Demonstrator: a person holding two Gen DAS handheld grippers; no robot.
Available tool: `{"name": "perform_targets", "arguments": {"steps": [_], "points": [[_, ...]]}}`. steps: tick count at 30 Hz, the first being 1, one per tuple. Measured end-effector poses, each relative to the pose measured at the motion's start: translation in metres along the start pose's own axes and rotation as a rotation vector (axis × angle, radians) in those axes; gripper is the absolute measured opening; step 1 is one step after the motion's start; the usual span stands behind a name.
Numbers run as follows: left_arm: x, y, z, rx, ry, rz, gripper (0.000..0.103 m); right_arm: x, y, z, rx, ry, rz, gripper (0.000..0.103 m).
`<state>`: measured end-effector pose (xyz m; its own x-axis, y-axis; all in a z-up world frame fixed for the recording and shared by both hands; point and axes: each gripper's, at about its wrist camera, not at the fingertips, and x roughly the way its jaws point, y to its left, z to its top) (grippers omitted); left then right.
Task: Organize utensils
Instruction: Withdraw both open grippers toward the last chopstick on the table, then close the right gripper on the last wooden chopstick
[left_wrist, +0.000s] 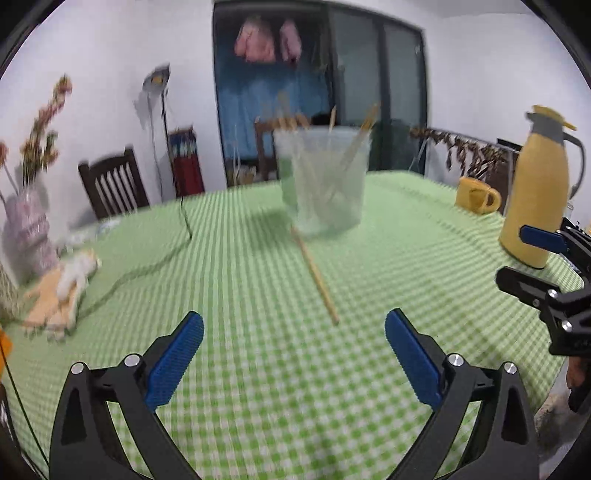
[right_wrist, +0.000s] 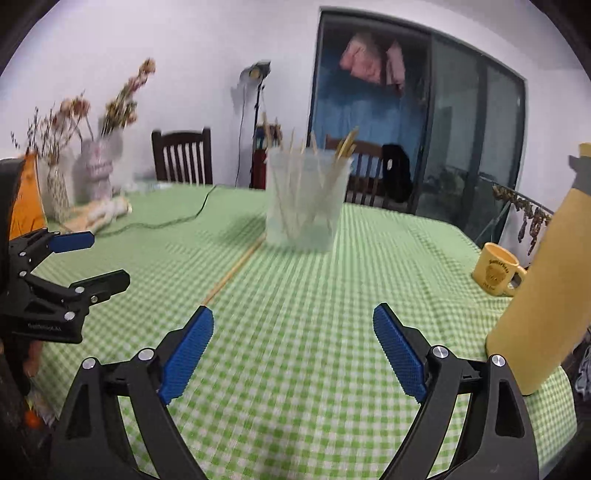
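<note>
A translucent plastic cup (left_wrist: 323, 181) (right_wrist: 306, 199) holding several wooden chopsticks stands near the middle of the green checked tablecloth (left_wrist: 258, 369) (right_wrist: 295, 350). One loose wooden chopstick (left_wrist: 316, 275) (right_wrist: 232, 275) lies flat on the cloth, running from the cup's foot toward me. My left gripper (left_wrist: 294, 350) hovers low over the cloth, open and empty, with the chopstick's near end just ahead of its blue pads. Beside it, my right gripper (right_wrist: 293, 347) is also open and empty; the chopstick's tip lies close to its left finger (right_wrist: 188, 354). Each gripper shows at the edge of the other's view.
A tall yellow thermos (left_wrist: 535, 192) (right_wrist: 543, 295) and a yellow mug (left_wrist: 476, 195) (right_wrist: 496, 271) stand on the right. Vases with dried flowers (left_wrist: 27, 229) (right_wrist: 98, 170), a cloth toy (left_wrist: 62, 291) and a thin cable (left_wrist: 147, 266) occupy the left. Wooden chairs (right_wrist: 183, 155) line the far edge.
</note>
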<state>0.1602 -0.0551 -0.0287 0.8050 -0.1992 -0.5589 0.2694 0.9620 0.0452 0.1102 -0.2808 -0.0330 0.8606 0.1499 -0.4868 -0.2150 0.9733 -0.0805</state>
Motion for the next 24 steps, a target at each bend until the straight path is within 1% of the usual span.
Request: {"name": "perform_targets", "arguments": {"steps": [2, 4, 7, 11, 13, 15, 16, 18, 19, 21, 23, 24], "points": [[0.014, 0.012, -0.002, -0.033, 0.065, 0.007, 0.096, 0.006, 0.005, 0.001, -0.007, 0.020, 0.016, 0.085], [0.020, 0.022, -0.005, -0.075, 0.086, 0.010, 0.096, 0.013, 0.011, 0.002, -0.025, 0.033, 0.020, 0.085], [0.027, 0.040, -0.006, -0.126, 0.097, 0.019, 0.096, 0.022, 0.017, 0.005, -0.031, 0.054, 0.033, 0.085], [0.035, 0.062, -0.006, -0.160, 0.107, 0.036, 0.096, 0.050, 0.031, 0.012, -0.003, 0.148, 0.081, 0.085], [0.038, 0.071, -0.003, -0.164, 0.105, 0.043, 0.096, 0.065, 0.042, 0.014, -0.009, 0.188, 0.103, 0.082], [0.041, 0.080, -0.001, -0.169, 0.110, 0.053, 0.096, 0.083, 0.053, 0.018, -0.016, 0.223, 0.132, 0.070], [0.041, 0.083, 0.001, -0.174, 0.112, 0.056, 0.096, 0.090, 0.056, 0.019, -0.015, 0.241, 0.137, 0.067], [0.043, 0.093, 0.002, -0.188, 0.116, 0.062, 0.096, 0.110, 0.064, 0.024, -0.009, 0.280, 0.164, 0.055], [0.043, 0.099, 0.003, -0.192, 0.114, 0.064, 0.096, 0.116, 0.067, 0.025, -0.007, 0.291, 0.172, 0.052], [0.042, 0.105, 0.003, -0.197, 0.110, 0.076, 0.096, 0.136, 0.075, 0.028, -0.014, 0.337, 0.180, 0.036], [0.041, 0.112, 0.003, -0.205, 0.113, 0.089, 0.096, 0.148, 0.079, 0.030, -0.022, 0.366, 0.179, 0.029], [0.041, 0.115, 0.002, -0.211, 0.114, 0.093, 0.096, 0.153, 0.082, 0.029, -0.032, 0.382, 0.175, 0.022]]}}
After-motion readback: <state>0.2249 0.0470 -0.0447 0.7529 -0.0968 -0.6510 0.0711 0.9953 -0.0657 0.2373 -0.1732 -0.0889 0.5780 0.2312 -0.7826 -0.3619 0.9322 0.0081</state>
